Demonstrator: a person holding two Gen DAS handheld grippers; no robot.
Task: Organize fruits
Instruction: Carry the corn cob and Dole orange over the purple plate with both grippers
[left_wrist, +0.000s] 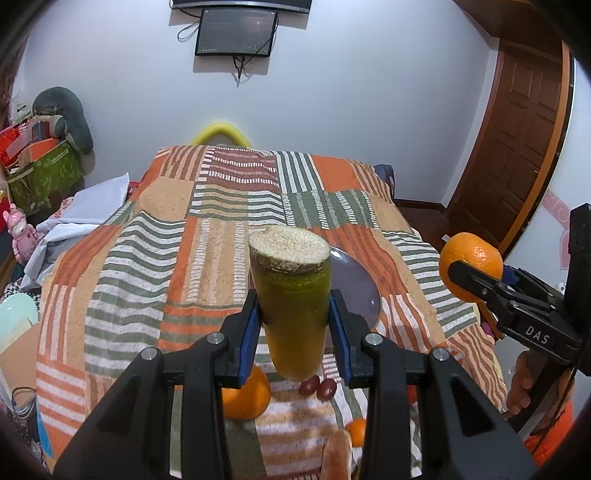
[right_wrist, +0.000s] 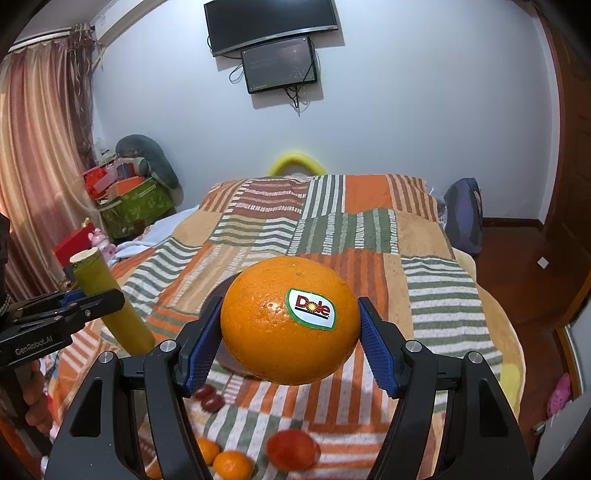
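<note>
- While both tools hover above the dark plate (left_wrist: 360, 291), the left gripper (left_wrist: 293, 326) clamps a green sugarcane piece (left_wrist: 291, 306) upright.
- Right gripper (right_wrist: 290, 339) grips a stickered orange (right_wrist: 284, 321), over the plate.

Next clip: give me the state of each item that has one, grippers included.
left gripper: shut on the sugarcane piece
sugarcane piece: held above the bed, cut end facing the camera
right gripper: shut on the big orange
big orange: held in the air, sticker facing the camera
plate: on the blanket, nothing visible on it
two red fruits: lying on the blanket, side by side
</note>
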